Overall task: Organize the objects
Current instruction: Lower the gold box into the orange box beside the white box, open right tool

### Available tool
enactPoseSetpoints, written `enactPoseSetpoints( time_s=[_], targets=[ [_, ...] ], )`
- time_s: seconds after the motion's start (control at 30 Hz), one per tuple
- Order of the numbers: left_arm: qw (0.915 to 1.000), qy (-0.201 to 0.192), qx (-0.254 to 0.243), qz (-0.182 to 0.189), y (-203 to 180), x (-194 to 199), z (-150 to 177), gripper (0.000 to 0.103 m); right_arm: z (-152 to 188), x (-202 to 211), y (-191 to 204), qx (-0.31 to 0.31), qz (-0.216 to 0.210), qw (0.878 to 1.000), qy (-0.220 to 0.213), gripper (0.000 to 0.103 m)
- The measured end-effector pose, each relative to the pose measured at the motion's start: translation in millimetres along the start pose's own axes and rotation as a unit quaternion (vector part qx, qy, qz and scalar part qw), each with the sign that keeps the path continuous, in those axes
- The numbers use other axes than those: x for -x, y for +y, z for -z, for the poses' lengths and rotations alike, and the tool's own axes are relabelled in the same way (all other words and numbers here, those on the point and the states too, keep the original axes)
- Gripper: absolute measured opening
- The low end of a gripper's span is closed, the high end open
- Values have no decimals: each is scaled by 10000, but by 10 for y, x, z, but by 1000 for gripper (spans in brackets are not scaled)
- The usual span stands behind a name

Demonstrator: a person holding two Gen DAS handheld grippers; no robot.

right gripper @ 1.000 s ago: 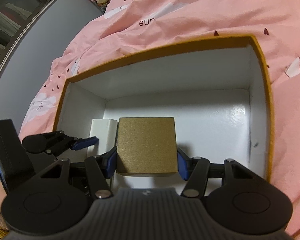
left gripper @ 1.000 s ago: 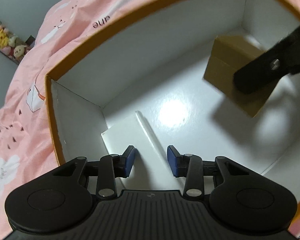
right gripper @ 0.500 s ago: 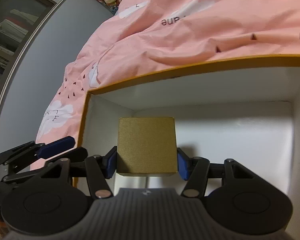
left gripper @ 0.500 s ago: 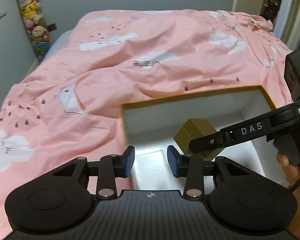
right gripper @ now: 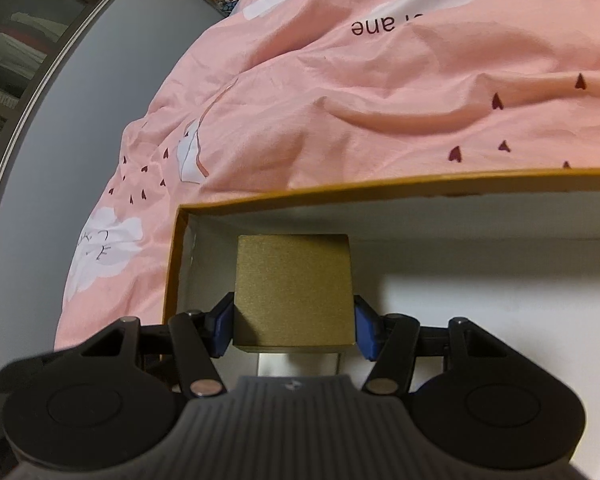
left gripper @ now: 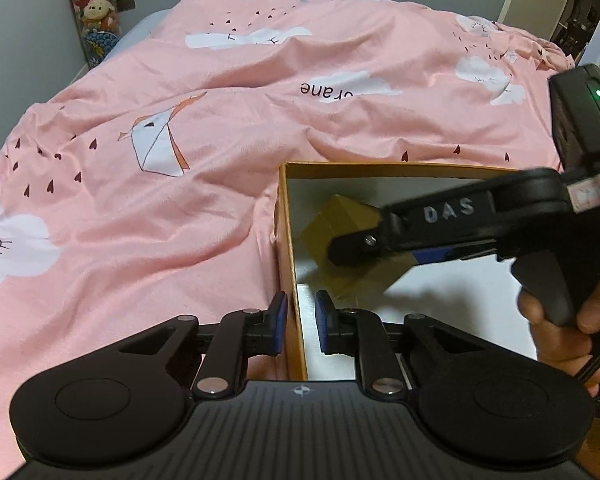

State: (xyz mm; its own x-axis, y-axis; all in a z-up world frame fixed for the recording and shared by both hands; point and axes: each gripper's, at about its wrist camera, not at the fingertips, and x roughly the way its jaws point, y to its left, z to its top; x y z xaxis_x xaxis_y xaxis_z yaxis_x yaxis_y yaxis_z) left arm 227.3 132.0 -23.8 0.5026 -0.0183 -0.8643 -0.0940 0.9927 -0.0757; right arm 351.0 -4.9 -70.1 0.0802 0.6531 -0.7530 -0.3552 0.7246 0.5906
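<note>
An open storage box, orange outside and white inside (left gripper: 290, 240), lies on the bed. My left gripper (left gripper: 301, 322) straddles its left wall near the front, blue pads on either side, jaws closed narrow on the cardboard. My right gripper (right gripper: 294, 326) is shut on a gold-brown cube box (right gripper: 294, 280) and holds it inside the storage box (right gripper: 380, 186), close to the far left corner. In the left wrist view the cube (left gripper: 340, 220) hangs above the white floor in the right gripper (left gripper: 374, 256). A small white box (right gripper: 296, 364) shows just beneath the cube.
A pink bedspread (left gripper: 180, 120) with cloud and heart prints spreads around the box. A person's hand (left gripper: 572, 320) holds the right gripper's handle. Plush toys (left gripper: 94, 4) hang at the far left wall. A doorway (left gripper: 560, 0) stands at the far right.
My left gripper rose out of the box, swung to its left wall and narrowed its jaws around it. The right gripper carried the gold cube leftward toward the box's far left corner.
</note>
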Motion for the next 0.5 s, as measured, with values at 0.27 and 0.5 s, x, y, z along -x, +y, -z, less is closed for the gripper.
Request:
enactPoseSetpoints(
  time_s=[0.27, 0.5],
  targets=[
    [9999, 51, 87, 106, 53, -58, 8, 20, -55, -6, 8, -137, -209, 9996, -143, 67],
    [9999, 70, 114, 97, 61, -71, 16, 20, -48, -33, 34, 22, -92, 9998, -169, 49]
  ],
)
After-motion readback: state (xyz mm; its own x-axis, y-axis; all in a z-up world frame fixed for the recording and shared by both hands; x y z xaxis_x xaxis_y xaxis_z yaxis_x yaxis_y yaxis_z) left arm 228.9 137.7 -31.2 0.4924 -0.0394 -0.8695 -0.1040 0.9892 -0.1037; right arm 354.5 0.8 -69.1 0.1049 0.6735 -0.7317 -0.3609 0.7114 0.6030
